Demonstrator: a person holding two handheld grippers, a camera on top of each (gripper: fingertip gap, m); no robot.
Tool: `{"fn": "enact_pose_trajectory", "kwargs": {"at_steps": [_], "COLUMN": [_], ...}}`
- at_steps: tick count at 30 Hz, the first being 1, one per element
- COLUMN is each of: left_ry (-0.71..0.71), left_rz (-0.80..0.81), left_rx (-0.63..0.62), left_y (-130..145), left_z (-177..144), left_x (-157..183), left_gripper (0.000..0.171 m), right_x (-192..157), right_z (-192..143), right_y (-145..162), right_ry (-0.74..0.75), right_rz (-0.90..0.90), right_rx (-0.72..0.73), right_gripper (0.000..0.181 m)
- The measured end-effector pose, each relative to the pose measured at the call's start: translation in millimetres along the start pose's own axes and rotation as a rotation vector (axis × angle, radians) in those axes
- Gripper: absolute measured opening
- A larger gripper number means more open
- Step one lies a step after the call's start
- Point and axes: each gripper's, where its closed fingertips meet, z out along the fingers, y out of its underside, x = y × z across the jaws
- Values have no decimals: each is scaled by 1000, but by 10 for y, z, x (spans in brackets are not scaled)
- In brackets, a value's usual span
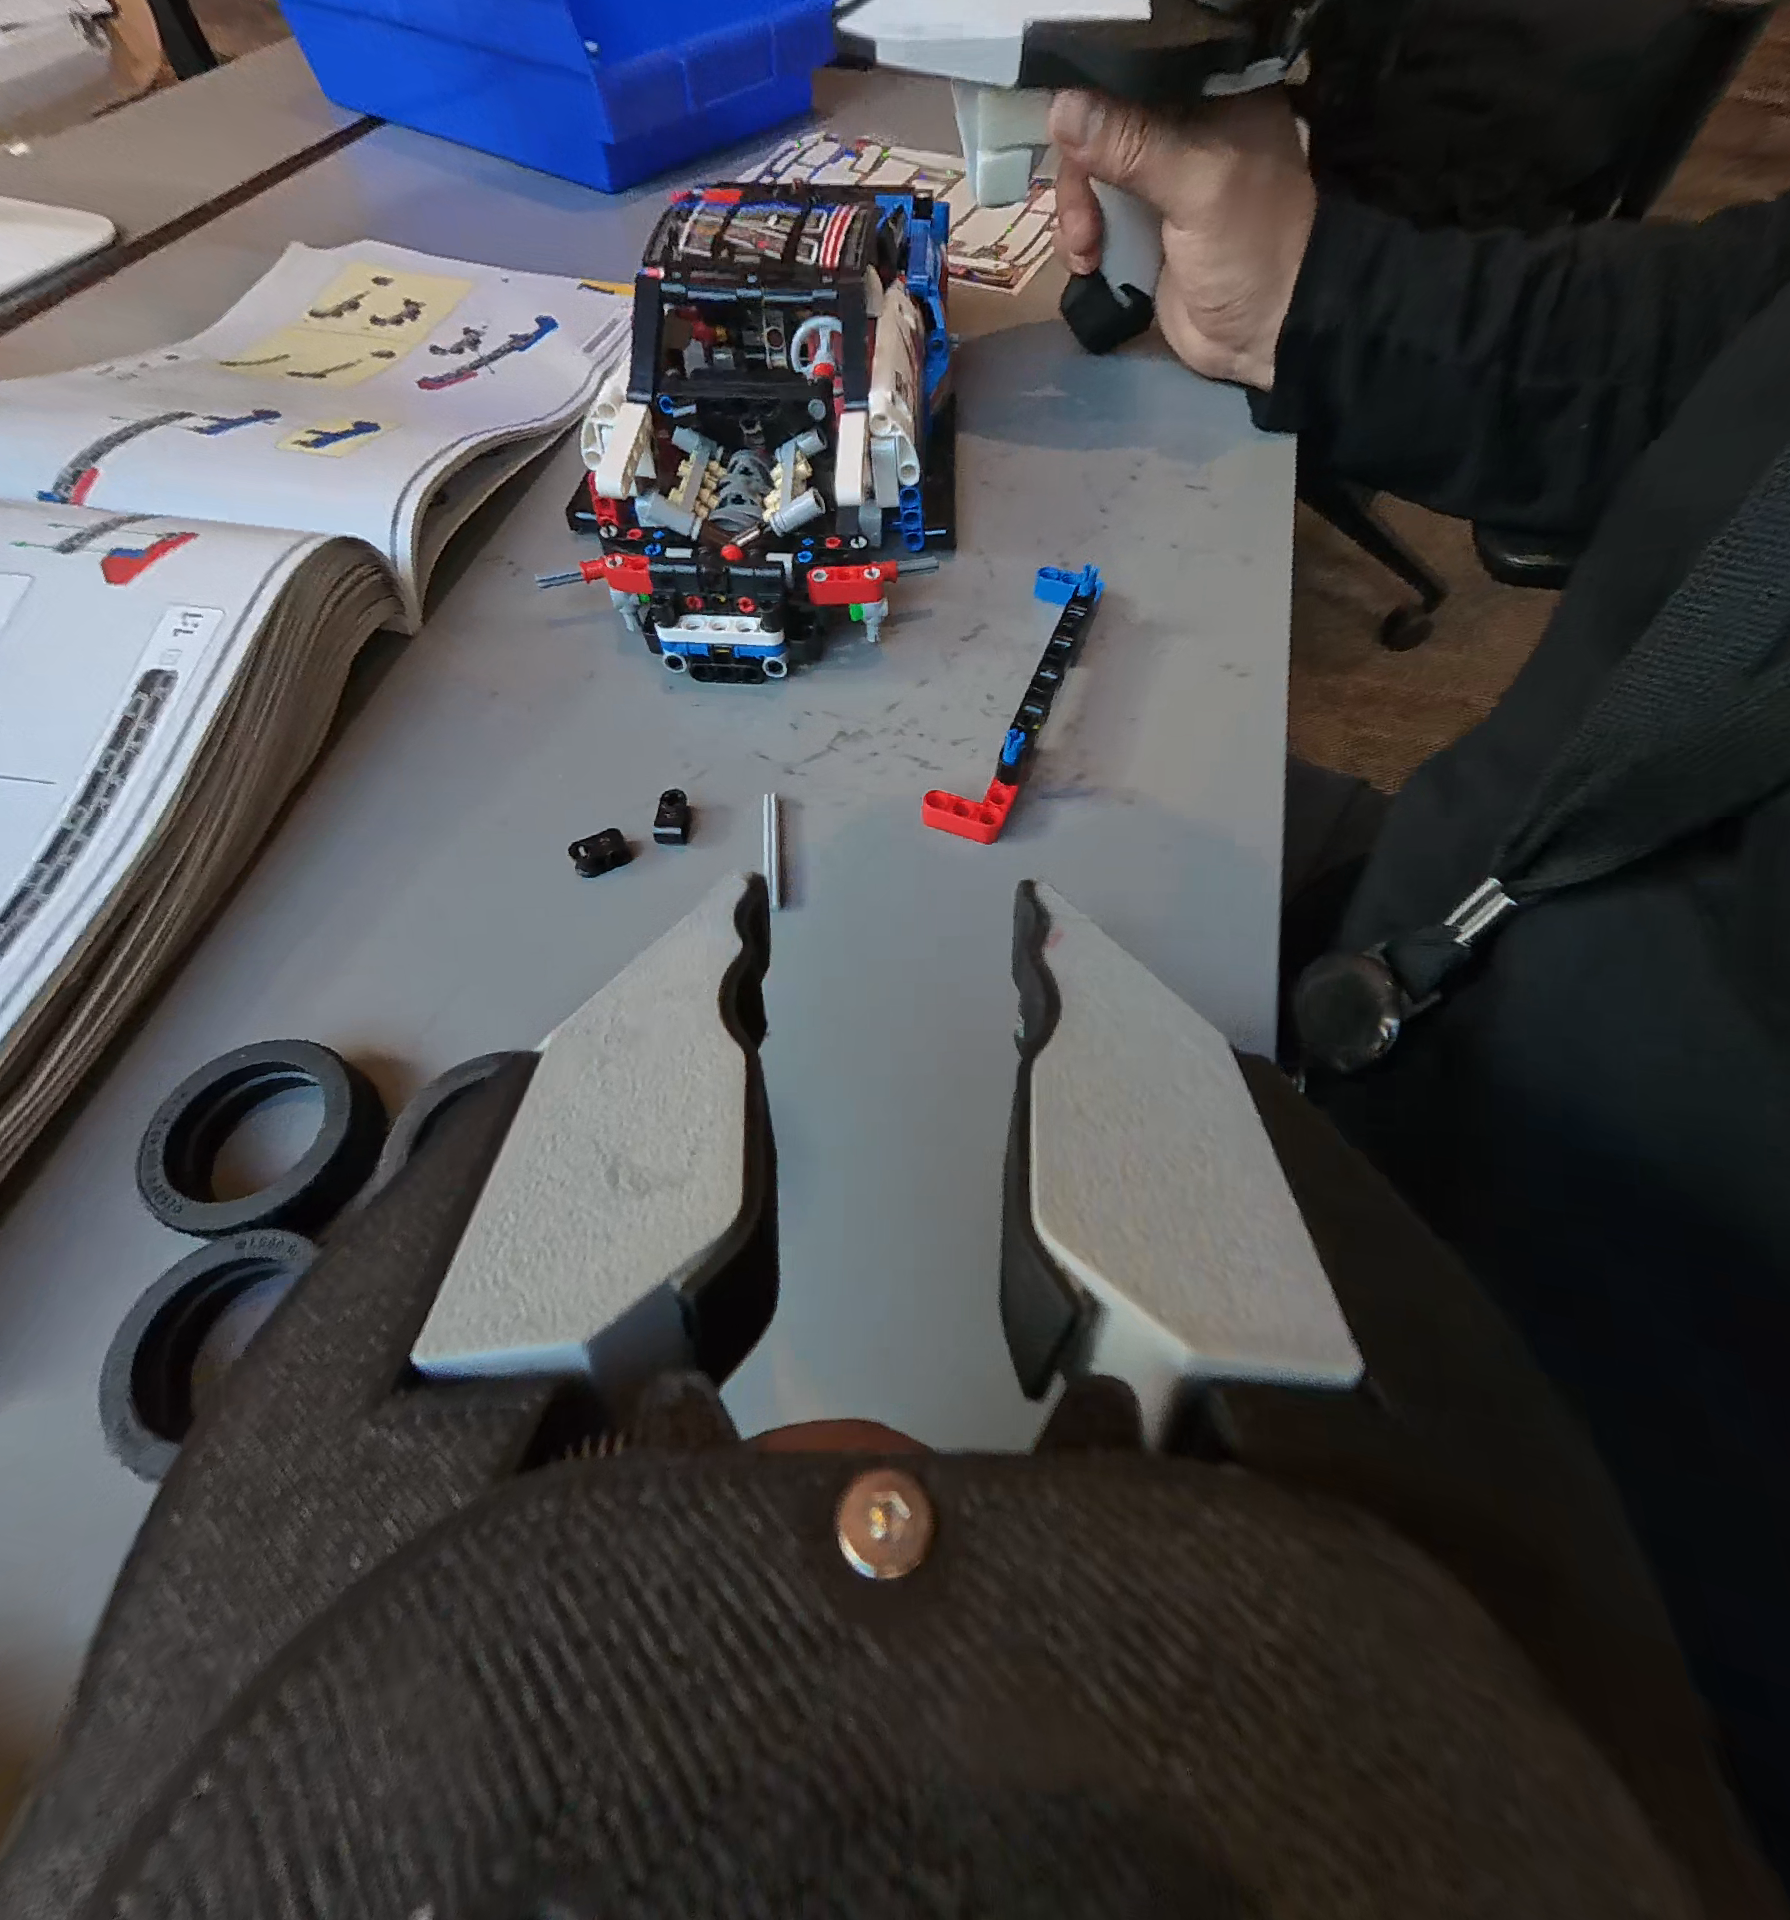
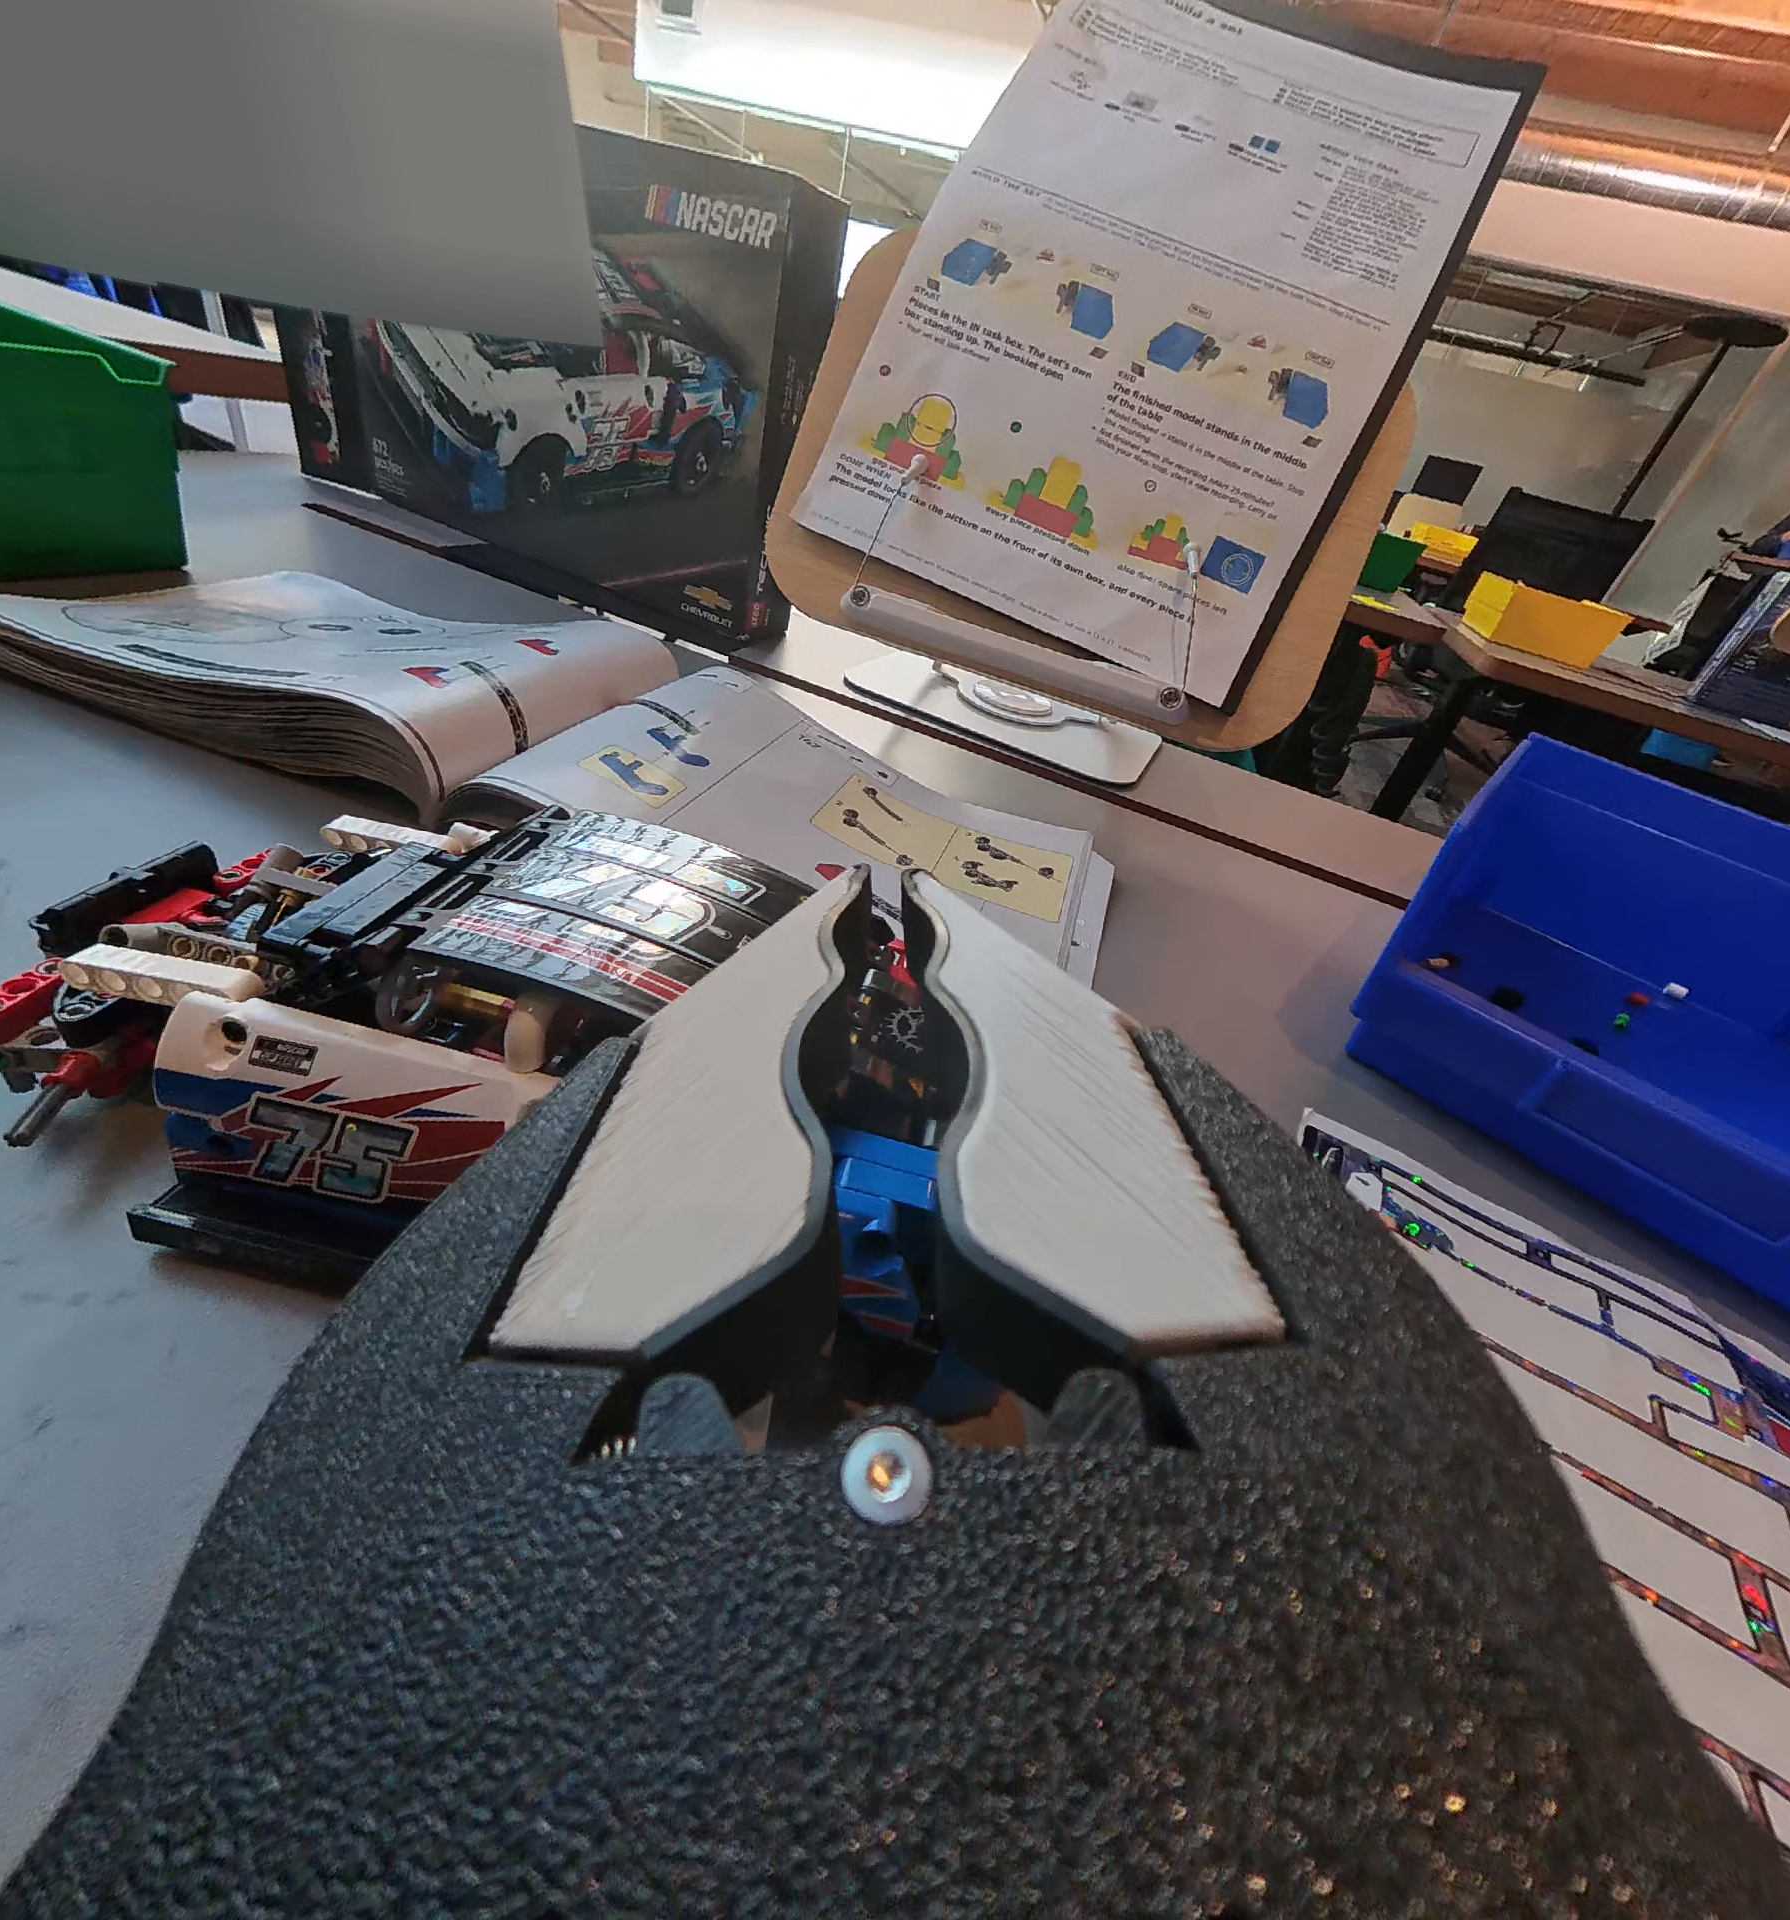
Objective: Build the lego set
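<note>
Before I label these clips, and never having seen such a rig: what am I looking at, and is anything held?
A person holds a two-finger gripper in each hand; each carries a camera looking along its fingers. The left wrist view shows the left gripper open over the grey table, holding nothing. Ahead lie a grey axle, two black connectors, a black beam with red and blue ends, the half-built car and the open booklet. The right wrist view shows the right gripper nearly closed over the car's rear; whether it grips is unclear.

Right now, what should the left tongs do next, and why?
Probably ease forward and close on the grey axle. The left tongs are open and empty, and the axle lies loose on the table just past their left fingertip.
</note>
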Motion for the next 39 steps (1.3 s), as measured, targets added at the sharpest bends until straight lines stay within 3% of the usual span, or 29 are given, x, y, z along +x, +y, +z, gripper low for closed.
{"fn": "enact_pose_trajectory", "kwargs": {"at_steps": [4, 11, 19, 25, 30, 34, 37, 39], "left_ry": [36, -76, -55, -50, -173, -235, -387, -556], "left_rz": [-54, -43, -81, -106, -27, 23, 105, 83], "left_rx": [6, 32, 0, 59, 115, 167, 162, 42], "left_y": [51, 12, 54, -38, -203, -314, -418, -282], "left_z": [100, 104, 142, 48, -347, -841, -1393, -1778], "left_x": [64, -59, -72, -66, -184, -319, -710, -1220], "left_gripper": [49, 48, 50, 49, 53, 53, 41, 32], "right_x": [-1, -38, -62, -57, -15, 10, 57, 100], "right_z": [4, -3, 2, 2, 26, 16, 21, 38], "right_y": [7, -15, -17, -12, 36, 52, 102, 150], "right_ry": [2, -24, -44, -33, 10, 58, 97, 120], "right_rz": [-3, 4, 3, -7, -35, -92, -111, -114], "right_rx": [-5, 10, 13, 8, -24, -47, -80, -109], "right_gripper": [5, 5, 5, 5, 5, 2, 2, 3]}}
